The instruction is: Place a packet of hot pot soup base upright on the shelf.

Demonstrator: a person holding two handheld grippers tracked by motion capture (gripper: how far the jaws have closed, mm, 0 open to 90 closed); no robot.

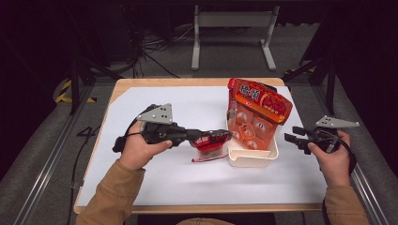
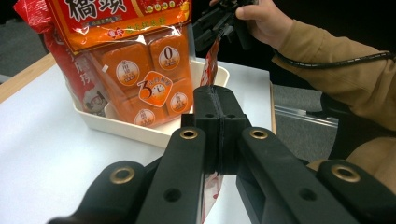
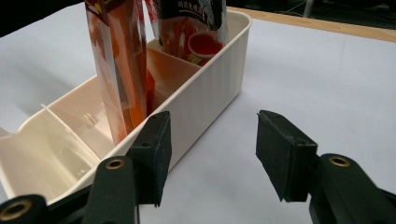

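Note:
My left gripper (image 1: 226, 136) points right over the white table cover and is shut on a small red snack packet (image 1: 208, 147), just left of a white plastic bin (image 1: 253, 162). In the left gripper view the closed jaws (image 2: 217, 95) pinch the thin packet (image 2: 211, 60) edge-on. A large orange snack bag (image 1: 259, 108) stands upright in the bin. My right gripper (image 1: 294, 136) hovers to the right of the bin, open. Nothing lies between its jaws (image 3: 212, 154) in the right gripper view, with the bin wall (image 3: 210, 93) close ahead on the left.
The bin has dividers; a second red packet (image 3: 191, 28) stands in its far compartment behind the orange bag (image 3: 119, 70). A white sheet (image 1: 155, 173) covers the wooden table. A metal frame (image 1: 232, 35) stands on the floor beyond the far edge.

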